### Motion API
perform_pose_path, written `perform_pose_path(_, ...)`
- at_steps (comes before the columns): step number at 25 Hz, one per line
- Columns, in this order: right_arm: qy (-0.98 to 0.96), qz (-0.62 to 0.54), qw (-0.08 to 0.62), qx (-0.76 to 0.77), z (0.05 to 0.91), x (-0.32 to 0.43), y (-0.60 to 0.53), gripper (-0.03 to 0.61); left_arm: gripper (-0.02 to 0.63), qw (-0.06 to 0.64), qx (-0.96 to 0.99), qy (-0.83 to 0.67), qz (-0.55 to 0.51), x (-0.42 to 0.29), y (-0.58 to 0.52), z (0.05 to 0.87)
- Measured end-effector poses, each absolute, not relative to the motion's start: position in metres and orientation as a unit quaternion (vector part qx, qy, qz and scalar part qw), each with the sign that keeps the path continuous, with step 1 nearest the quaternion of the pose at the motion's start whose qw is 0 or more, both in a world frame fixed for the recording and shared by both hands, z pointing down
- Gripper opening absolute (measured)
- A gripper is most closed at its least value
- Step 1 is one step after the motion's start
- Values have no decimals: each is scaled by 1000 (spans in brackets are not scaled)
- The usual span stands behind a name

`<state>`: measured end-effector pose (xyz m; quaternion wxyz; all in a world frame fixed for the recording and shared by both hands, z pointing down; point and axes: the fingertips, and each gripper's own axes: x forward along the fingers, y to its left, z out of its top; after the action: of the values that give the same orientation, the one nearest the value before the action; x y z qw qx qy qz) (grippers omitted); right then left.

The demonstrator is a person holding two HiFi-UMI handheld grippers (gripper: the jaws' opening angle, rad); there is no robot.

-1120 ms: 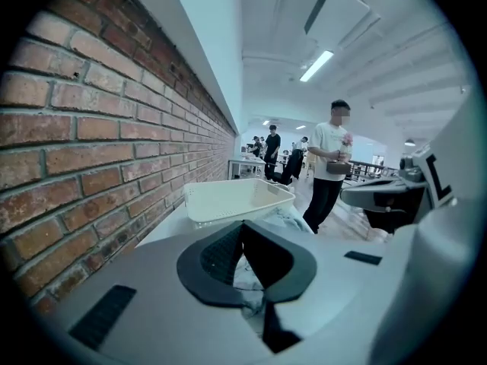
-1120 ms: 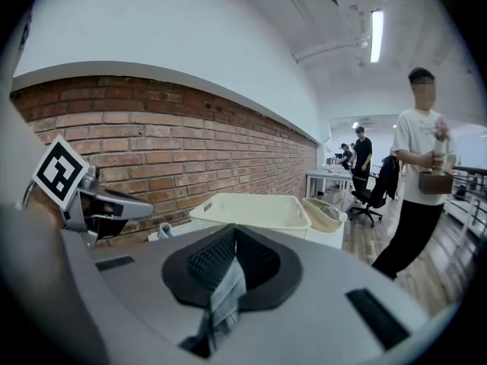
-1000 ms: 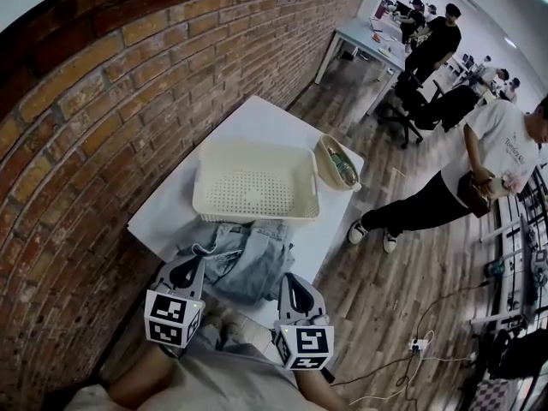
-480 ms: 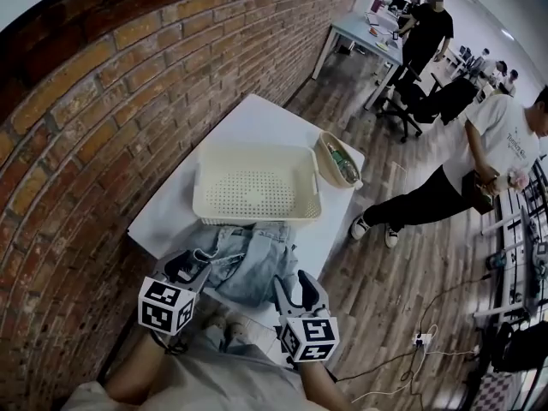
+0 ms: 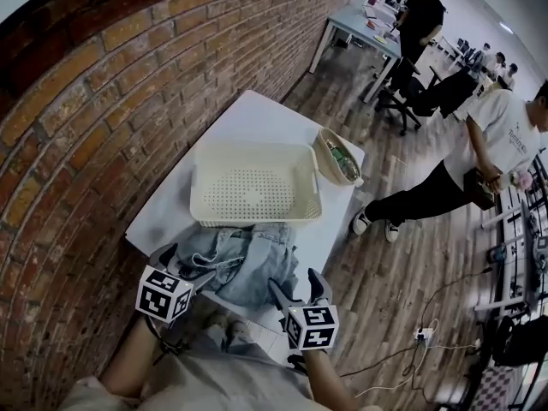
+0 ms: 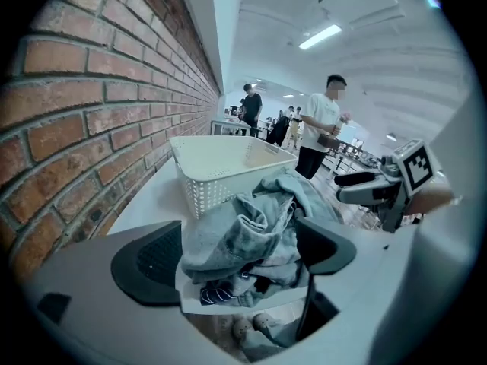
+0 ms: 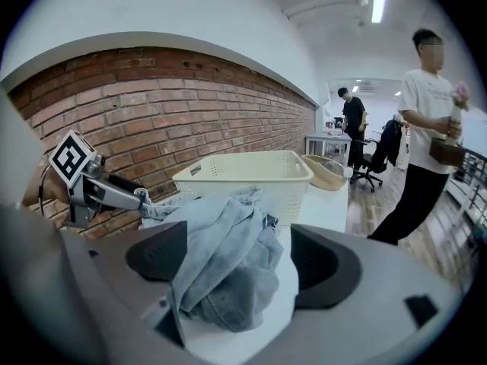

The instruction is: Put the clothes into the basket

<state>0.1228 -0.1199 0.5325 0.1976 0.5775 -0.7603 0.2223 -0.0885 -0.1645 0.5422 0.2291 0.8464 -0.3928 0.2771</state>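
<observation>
Two grippers are hovering at the near edge of a white table (image 5: 257, 118), and both are spreading their jaws at this moment. The left gripper (image 5: 181, 264) is reaching in from the brick wall (image 5: 94, 110) side, with its jaws opening around the near left part of the clothes (image 5: 248, 264), a crumpled heap of pale blue denim. In the left gripper view the cloth is bulging up between the two dark pads and filling most of the gap, yet the pads are not squeezing it, so this tool is released rather than gripping. The right gripper (image 5: 297, 285) is pointing at the heap's near right corner, and its jaws are likewise opening. In the right gripper view the denim is lying loose on the table between the pads, closer to the pad on that view's left, and nothing is being pinched. The clothes are resting on the table just in front of the basket (image 5: 257, 215), a cream perforated tray whose near wall they are touching or nearly touching; none of the cloth is sitting inside it. Beyond the basket's far right corner a small woven bowl (image 5: 338, 163) is standing near the table's edge. On the wooden floor (image 5: 385, 264) to the right, a person in a white shirt (image 5: 501, 135) is standing well apart from the table.
</observation>
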Motion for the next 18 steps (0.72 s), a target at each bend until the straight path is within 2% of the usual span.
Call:
perform_pose_path(11,-763,270,227,542,570,116,-137,517,531,302,840,-349,284,-80,-180,576)
perform_pose_path(18,-757,335,244,505,606,114,-141,577,583,318,834,-312,325,-76,-190,606)
